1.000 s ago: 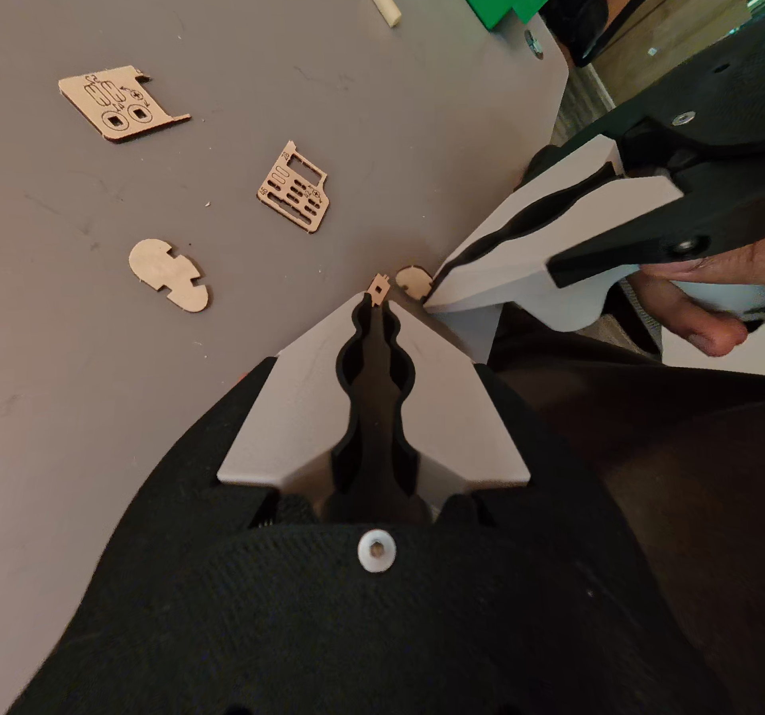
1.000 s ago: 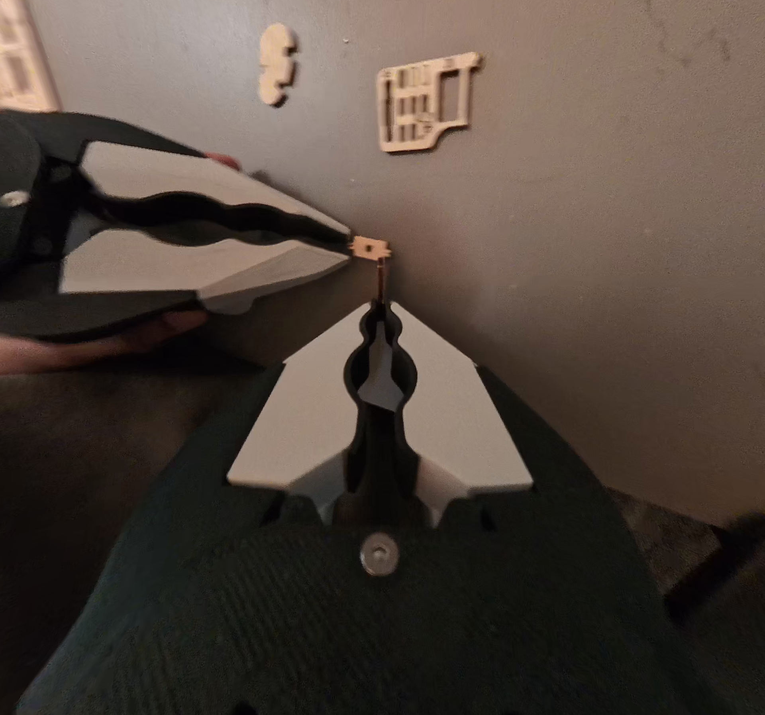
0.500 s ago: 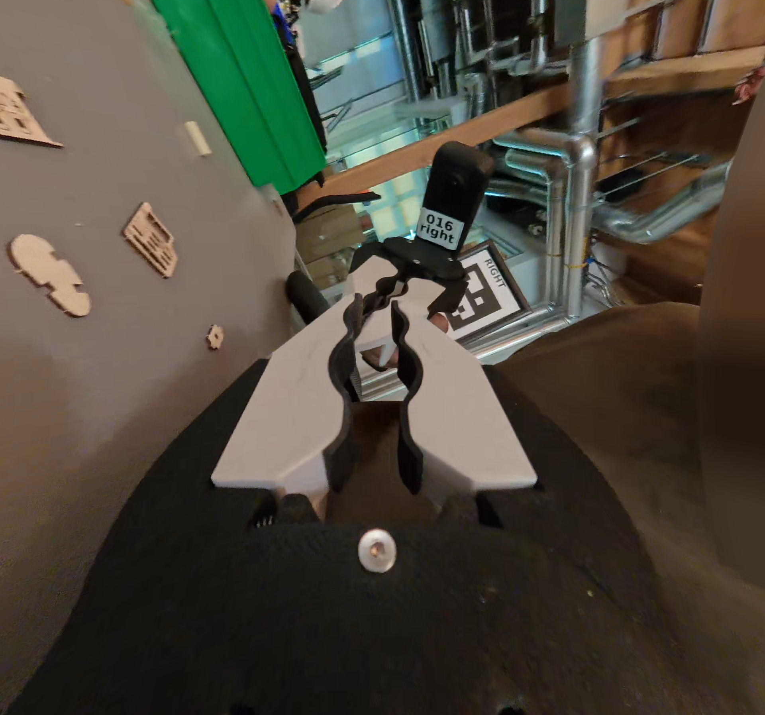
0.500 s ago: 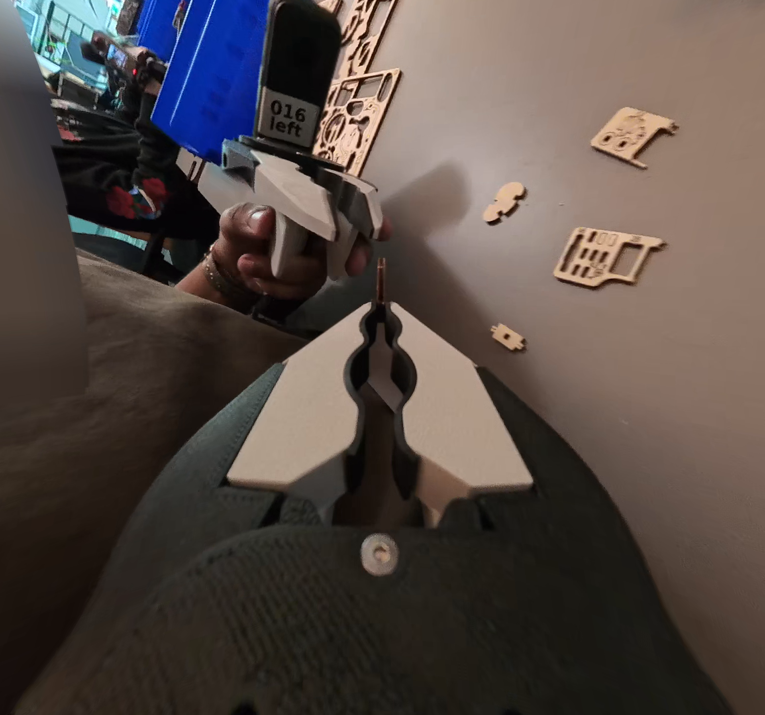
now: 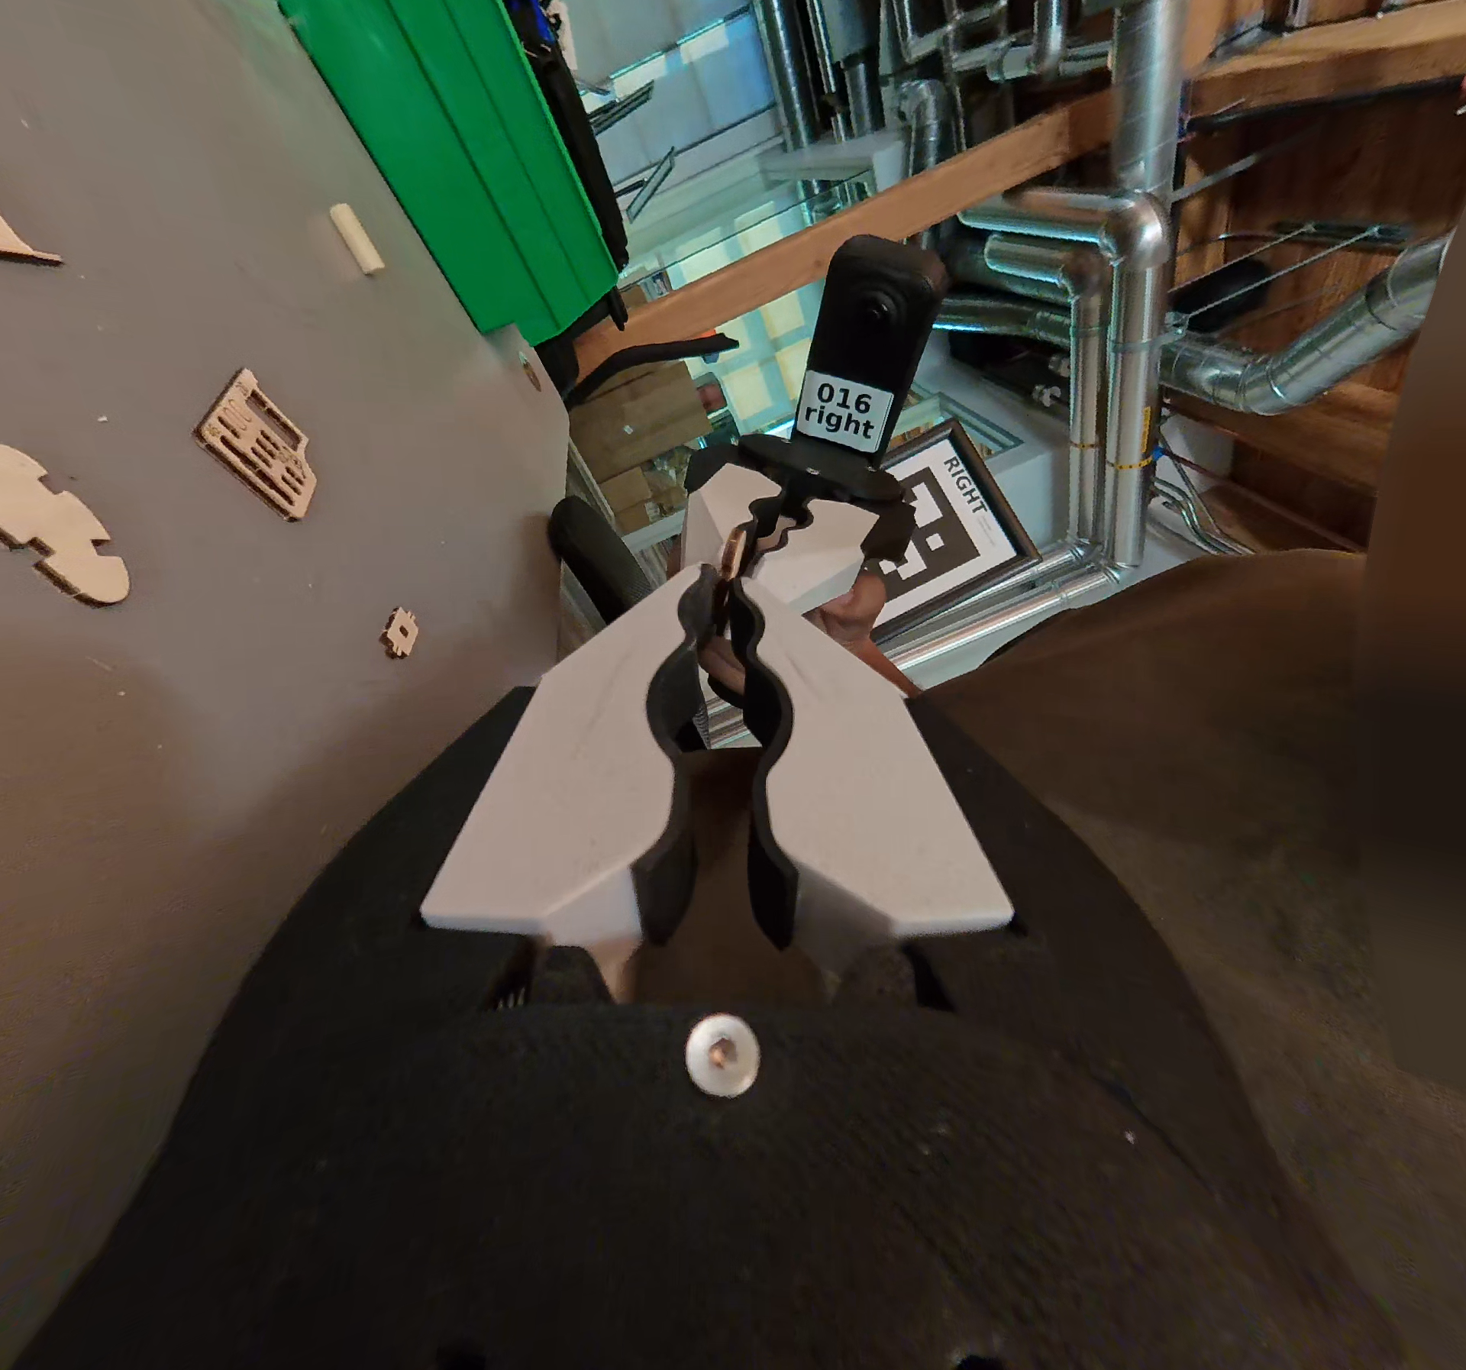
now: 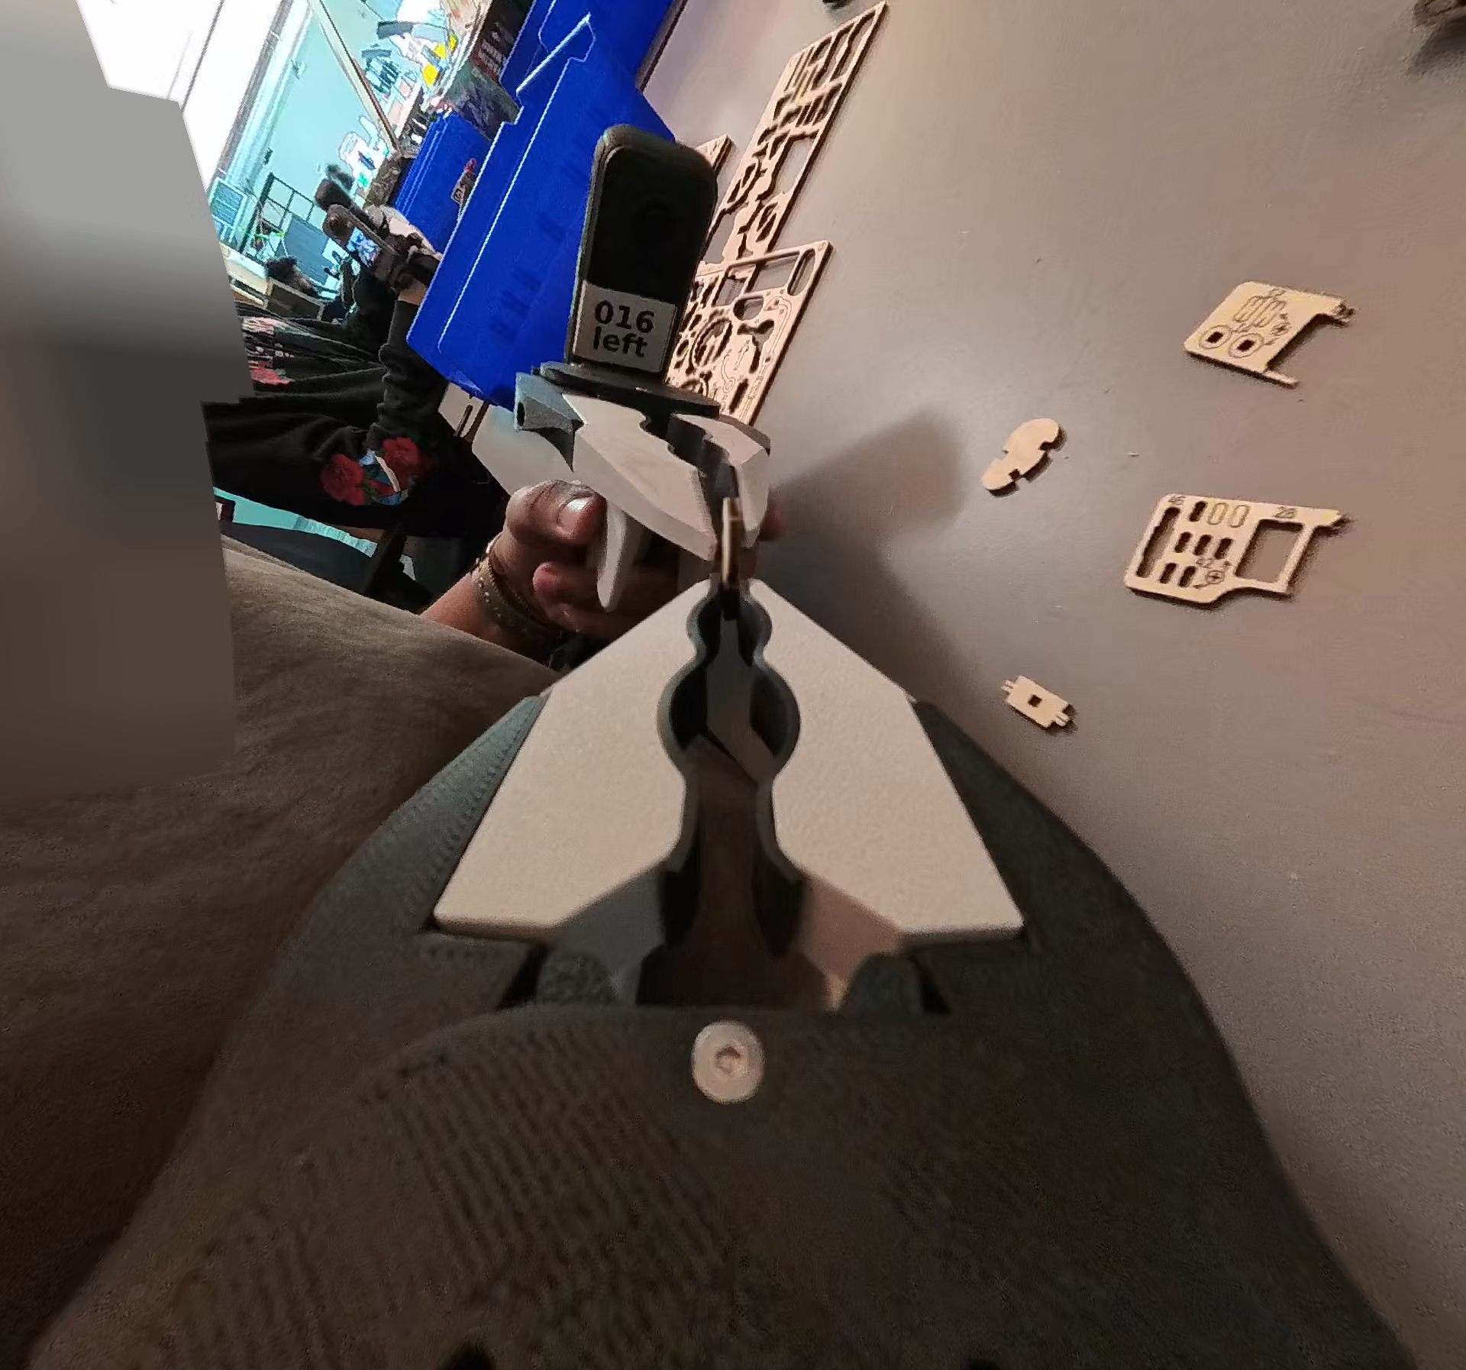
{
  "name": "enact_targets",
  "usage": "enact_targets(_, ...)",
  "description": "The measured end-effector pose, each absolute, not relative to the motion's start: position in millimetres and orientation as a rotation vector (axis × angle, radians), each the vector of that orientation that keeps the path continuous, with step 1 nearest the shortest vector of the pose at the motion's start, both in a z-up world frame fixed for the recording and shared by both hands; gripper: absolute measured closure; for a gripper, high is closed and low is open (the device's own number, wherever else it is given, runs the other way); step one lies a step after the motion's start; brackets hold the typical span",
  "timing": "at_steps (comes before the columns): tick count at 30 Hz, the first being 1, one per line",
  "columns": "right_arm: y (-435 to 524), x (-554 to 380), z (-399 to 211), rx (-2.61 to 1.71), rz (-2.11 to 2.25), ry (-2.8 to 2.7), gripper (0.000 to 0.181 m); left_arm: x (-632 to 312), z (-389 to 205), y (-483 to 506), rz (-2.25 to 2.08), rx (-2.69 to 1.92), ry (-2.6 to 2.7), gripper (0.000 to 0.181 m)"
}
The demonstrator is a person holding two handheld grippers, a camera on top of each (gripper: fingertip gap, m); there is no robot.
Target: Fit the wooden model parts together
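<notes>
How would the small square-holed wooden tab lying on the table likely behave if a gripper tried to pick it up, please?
The small wooden tab lies flat on the grey table, so it would probably slide before lifting. It looks thin and light, likely stiff, though its little prongs might snap.

Each wrist camera is sitting just behind its own fingers (image 5: pixel 587 761), looking forward along them. The two are facing each other nose to nose, held off the near edge of the grey tabletop (image 5: pixel 198 697), so each is seeing the opposite camera close up. Both are sharing the tabletop (image 6: pixel 1190 895) strip beside the meeting fingers (image 6: pixel 857 761).
</notes>
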State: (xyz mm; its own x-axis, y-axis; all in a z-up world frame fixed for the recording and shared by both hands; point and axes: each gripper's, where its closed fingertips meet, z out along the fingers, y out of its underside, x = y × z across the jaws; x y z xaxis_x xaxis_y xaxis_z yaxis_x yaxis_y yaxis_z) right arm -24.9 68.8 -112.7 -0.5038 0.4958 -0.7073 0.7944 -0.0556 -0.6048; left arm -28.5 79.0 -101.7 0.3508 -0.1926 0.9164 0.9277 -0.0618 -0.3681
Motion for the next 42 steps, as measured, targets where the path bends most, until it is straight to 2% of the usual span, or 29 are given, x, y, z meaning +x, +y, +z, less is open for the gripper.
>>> enact_targets(11, 80.7, -35.2, -100.5, 1.435, -1.700, 1.809, 0.170, -28.2, -100.7, 79.0, -1.091, -1.285, -0.760, 0.181)
enact_targets(17, 76.8, -31.6, -100.2, 1.401, -1.684, 1.814, 0.180, -26.7, -99.1, 79.2, -1.103, -1.278, -0.751, 0.181)
enact_targets(23, 79.1, -33.0, -103.9, 1.440, -1.623, 1.861, 0.180, -28.4, -102.5, 80.5, -1.065, -1.299, -0.767, 0.180)
enact_targets(25, 88.3, -37.2, -112.3, 1.531, -1.558, 1.880, 0.180, -33.0, -107.9, 80.1, -0.978, -1.349, -0.780, 0.170)
enact_targets(29, 120.6, -38.8, -149.2, 1.801, -1.220, 2.069, 0.180, -44.2, -138.5, 81.2, -0.698, -1.578, -0.838, 0.169)
enact_targets(33, 125.9, -30.4, -172.3, 1.885, -0.939, 2.122, 0.179, -46.4, -175.7, 91.9, -0.388, -1.874, -0.809, 0.168)
enact_targets(42, 126.5, -32.6, -194.9, 1.980, -0.729, 2.118, 0.179, -33.8, -196.6, 110.6, -0.341, -2.046, -0.776, 0.166)
